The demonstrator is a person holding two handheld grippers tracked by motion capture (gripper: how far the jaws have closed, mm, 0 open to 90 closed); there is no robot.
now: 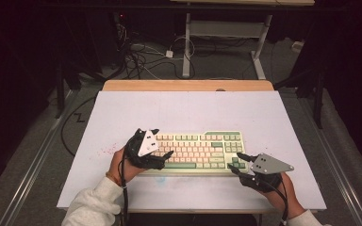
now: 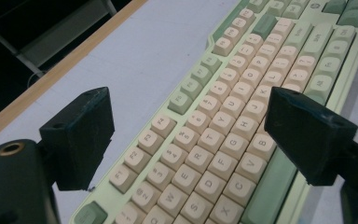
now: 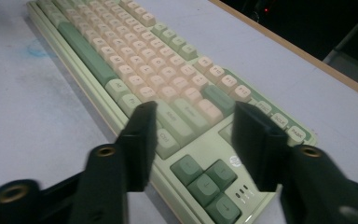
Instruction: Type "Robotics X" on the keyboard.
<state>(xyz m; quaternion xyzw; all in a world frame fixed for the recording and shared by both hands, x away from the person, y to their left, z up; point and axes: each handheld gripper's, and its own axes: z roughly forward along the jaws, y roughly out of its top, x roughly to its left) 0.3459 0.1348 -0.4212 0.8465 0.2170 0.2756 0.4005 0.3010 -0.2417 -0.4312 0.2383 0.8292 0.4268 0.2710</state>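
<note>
One mechanical keyboard point(image 1: 199, 151), pale green case with cream and green keycaps, lies flat on the white table point(image 1: 184, 108), and both grippers work at its ends. Left gripper point(image 1: 156, 151) hangs above the keyboard's left end, jaws spread wide with nothing between them; in the left gripper view the letter rows sit below and ahead of the gap, the space bar point(image 2: 270, 184) under the right-hand jaw, bare table under the left-hand one. Right gripper point(image 1: 236, 163) sits at the keyboard's right end, jaws part-way apart and empty; in the right gripper view the arrow cluster point(image 3: 205, 179) lies directly beneath the gap, with the near front edge of the case just below the left-hand jaw. Whether either right jaw tip touches a key I cannot tell; the frame is slightly blurred. Risks, as judged: a jaw tip coming down between keys could catch a keycap edge and pop it off or press two keys at once; closing the right jaws this low could scrape the arrow keys; a sideways nudge from one end could skate the keyboard across the smooth table, since nothing pins it. Count: one keyboard, two grippers, two hands, four arrow keys, one table.
</note>
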